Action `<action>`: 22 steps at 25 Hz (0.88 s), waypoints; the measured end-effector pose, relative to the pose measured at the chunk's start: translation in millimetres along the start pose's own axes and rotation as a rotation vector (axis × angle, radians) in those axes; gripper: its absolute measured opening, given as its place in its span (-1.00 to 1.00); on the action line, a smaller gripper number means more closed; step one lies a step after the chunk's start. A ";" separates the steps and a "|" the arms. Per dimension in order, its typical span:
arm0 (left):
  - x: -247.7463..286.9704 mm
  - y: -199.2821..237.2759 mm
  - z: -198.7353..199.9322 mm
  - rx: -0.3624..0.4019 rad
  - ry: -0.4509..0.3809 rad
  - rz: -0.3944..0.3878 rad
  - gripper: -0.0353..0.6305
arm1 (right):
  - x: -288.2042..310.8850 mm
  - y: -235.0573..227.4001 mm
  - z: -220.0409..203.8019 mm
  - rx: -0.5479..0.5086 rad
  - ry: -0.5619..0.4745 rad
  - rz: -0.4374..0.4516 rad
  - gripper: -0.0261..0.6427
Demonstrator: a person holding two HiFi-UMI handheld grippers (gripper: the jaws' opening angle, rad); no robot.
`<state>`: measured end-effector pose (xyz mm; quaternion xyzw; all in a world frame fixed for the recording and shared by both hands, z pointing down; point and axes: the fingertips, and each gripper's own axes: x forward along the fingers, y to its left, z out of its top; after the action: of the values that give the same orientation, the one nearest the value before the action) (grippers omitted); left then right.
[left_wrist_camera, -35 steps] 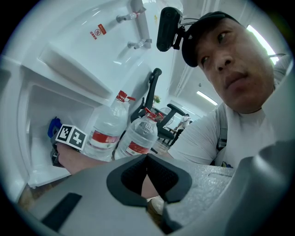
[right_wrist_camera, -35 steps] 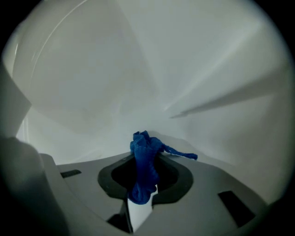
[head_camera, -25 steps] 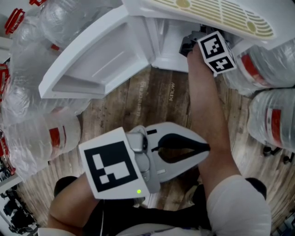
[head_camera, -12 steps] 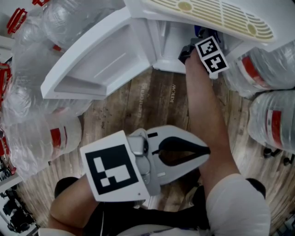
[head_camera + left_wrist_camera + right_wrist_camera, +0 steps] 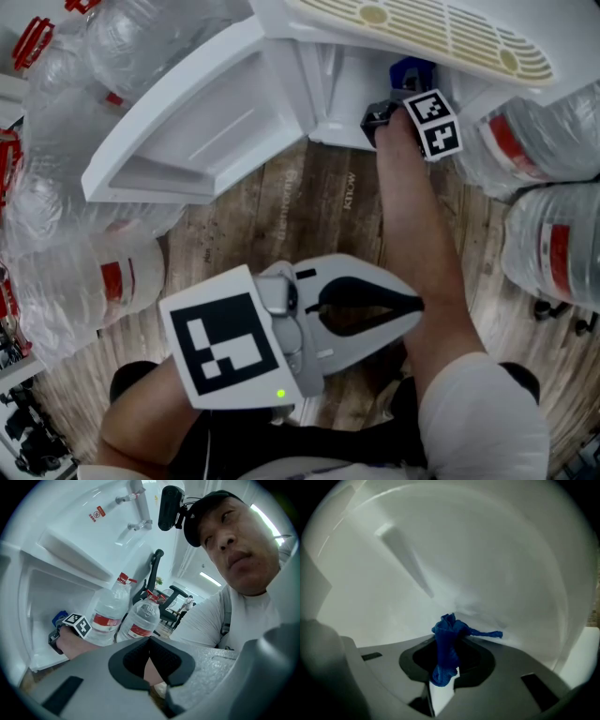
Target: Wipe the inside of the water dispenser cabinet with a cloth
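The white water dispenser cabinet [image 5: 342,84] stands open, its door [image 5: 202,122] swung out to the left. My right gripper [image 5: 449,638] reaches into the cabinet and is shut on a bunched blue cloth [image 5: 446,645], close to the white inner wall [image 5: 478,569]. In the head view its marker cube [image 5: 431,122] sits at the cabinet mouth, with the blue cloth [image 5: 411,73] showing just beyond. My left gripper [image 5: 419,302] hangs low over my lap, shut with nothing in it, well away from the cabinet. In the left gripper view the cloth [image 5: 59,618] lies on the cabinet floor.
Large water bottles crowd both sides: a group at the left [image 5: 103,272] and others at the right [image 5: 553,253]. The dispenser's slotted drip tray [image 5: 441,33] overhangs the cabinet. A wooden floor [image 5: 309,206] lies in front. Office chairs [image 5: 176,597] stand behind.
My right gripper has gone lower and deeper into the cabinet, and the blue cloth now shows past its marker cube. The left gripper has stayed put.
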<state>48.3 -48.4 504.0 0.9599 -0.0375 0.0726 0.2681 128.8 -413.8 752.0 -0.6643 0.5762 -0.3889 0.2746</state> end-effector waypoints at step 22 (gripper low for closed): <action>-4.7 -3.8 5.4 -0.026 -0.003 0.000 -0.88 | -71.8 100.2 83.2 0.124 -0.182 0.270 -0.71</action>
<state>44.7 -47.9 496.7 0.9565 -0.0390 0.0706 0.2805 140.5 -369.0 610.6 -0.5952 0.6080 -0.3212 0.4158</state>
